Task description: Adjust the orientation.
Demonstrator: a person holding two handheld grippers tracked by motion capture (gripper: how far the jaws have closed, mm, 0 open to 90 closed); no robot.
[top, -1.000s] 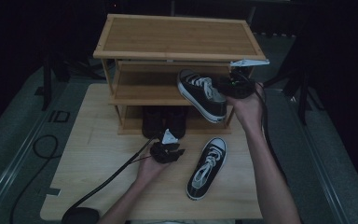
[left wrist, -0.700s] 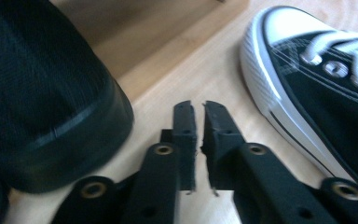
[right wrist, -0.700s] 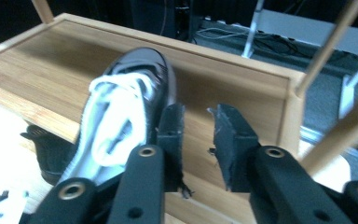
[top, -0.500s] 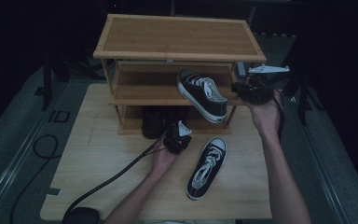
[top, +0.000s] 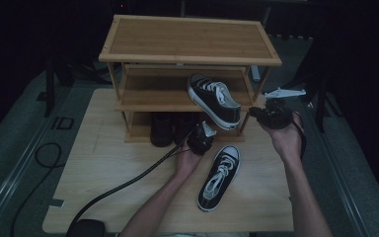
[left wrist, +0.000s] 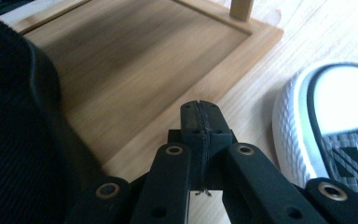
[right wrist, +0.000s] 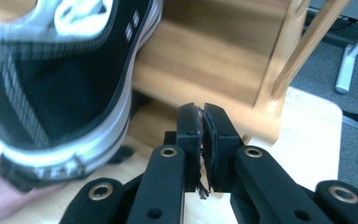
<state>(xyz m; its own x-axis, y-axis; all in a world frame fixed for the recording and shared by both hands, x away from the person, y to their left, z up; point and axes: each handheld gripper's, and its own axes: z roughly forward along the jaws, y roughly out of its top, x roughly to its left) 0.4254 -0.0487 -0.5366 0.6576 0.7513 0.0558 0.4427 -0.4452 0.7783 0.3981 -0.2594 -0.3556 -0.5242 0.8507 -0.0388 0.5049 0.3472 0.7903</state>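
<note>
On the far left of the high view we see a black cable [top: 123, 185] snaking across the table [top: 84, 197] towards the left hand [top: 190, 159]. That forearm comes up from the bottom edge at a slant, palm cupped under the left gripper [top: 200, 139], which sits just in front of the rack [top: 187, 54]'s bottom shelf. Its nose points at the shelf edge, close to the dark shoes [top: 170, 129] parked under there. In the left gripper view its jaws are pressed flat together, nothing between them, with the bottom shelf [left wrist: 135, 65] ahead and a dark shoe [left wrist: 14, 130] crowding the left edge.

Moving right, we have a sneaker [top: 218, 177] lying flat on the table between the two forearms, toe towards the rack; its white toe cap [left wrist: 340, 100] shows at the right of the left gripper view. Above it, a second sneaker [top: 214, 100] perches on the middle shelf, tilted, its heel hanging out over the shelf's front edge.

Further right, we find the right forearm running straight up the table's right side, wrist bent back, right hand [top: 286, 138] wrapped under the right gripper [top: 256, 112]. It hovers level with the middle shelf, nose aimed left at the tilted sneaker but apart from it. Its jaws have just been closing; in the right gripper view they stand almost touching, only a sliver between the pads, and they grip nothing. The sneaker's sole [right wrist: 74, 135] looms up on the left there, blurred.
</note>
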